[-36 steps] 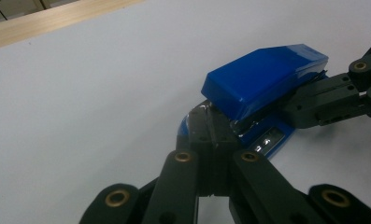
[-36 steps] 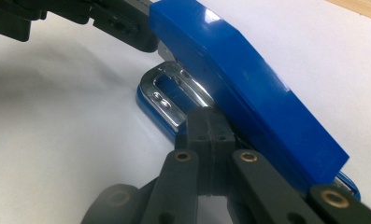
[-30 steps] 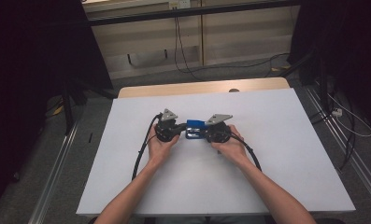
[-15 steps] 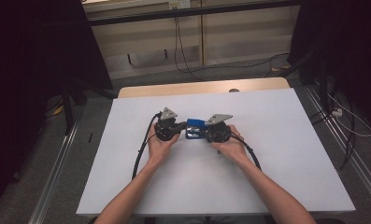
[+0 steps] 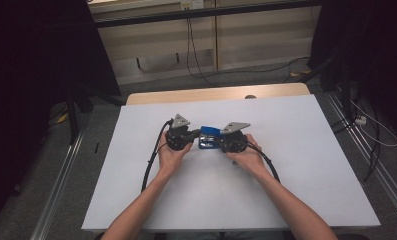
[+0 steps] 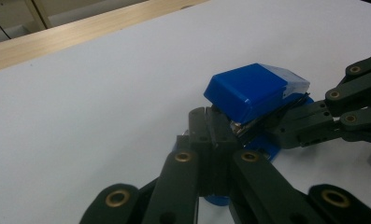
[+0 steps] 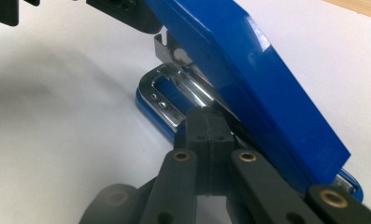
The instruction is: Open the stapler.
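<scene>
We've got the left gripper [image 5: 192, 136] at nine o'clock and the right gripper [image 5: 217, 142] at three, jaws clenched on the blue stapler [image 6: 248, 93] (lid lifted); it may twist free onto the bench [image 5: 296, 120].

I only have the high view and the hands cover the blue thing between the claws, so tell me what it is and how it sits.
Observer: It is a blue stapler, its top cover raised at an angle above its base.
Operator: Report the left claw.
Observer: The left claw has its jaws pressed together at one end of the stapler, under the raised cover.
Operator: Now the right claw.
Observer: The right claw has its jaws closed too, tips against the chrome staple channel beneath the cover.
Operator: Say what is under it.
Observer: The base rests on the white table.
</scene>
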### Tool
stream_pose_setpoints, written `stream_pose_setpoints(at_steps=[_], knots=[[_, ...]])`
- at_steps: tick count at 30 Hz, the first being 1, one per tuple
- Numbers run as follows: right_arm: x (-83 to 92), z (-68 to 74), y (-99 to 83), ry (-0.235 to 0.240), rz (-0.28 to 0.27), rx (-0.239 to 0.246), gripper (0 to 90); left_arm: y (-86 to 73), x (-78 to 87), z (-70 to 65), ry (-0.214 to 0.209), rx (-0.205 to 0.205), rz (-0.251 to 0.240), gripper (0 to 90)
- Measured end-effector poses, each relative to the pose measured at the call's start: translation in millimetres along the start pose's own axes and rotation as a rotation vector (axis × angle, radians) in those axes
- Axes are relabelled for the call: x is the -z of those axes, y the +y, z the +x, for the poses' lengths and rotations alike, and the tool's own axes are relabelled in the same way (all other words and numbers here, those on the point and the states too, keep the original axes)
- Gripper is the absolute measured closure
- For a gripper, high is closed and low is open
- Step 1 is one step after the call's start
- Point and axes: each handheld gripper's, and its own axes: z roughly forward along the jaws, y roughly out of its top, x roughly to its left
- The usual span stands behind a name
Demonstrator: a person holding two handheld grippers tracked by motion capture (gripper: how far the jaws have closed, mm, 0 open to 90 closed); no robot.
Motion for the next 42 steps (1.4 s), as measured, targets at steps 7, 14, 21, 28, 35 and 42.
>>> stream_pose_setpoints(at_steps=[7,14,21,28,35,42], knots=[[0.0,-1.0,-0.1,0.006,-0.002,-0.003,90.0,1.0,0.8,-1.1,0.002,0.000,-0.006,90.0],[0.0,-1.3,-0.2,0.008,-0.003,-0.005,90.0,4.8,1.6,-2.6,0.000,0.007,-0.024,90.0],[0.0,-1.5,-0.3,0.010,-0.003,-0.008,90.0,11.8,2.9,-4.7,-0.002,0.004,-0.042,90.0],[0.1,-0.6,-0.4,0.004,-0.003,-0.002,90.0,17.3,4.4,-8.2,-0.014,0.000,-0.065,90.0],[0.0,1.8,-0.4,-0.013,-0.006,0.015,90.0,16.5,3.9,-7.3,-0.010,-0.012,-0.063,90.0],[0.3,3.2,-0.4,-0.005,-0.008,0.034,90.0,17.7,3.8,-7.7,-0.012,-0.008,-0.071,90.0]])
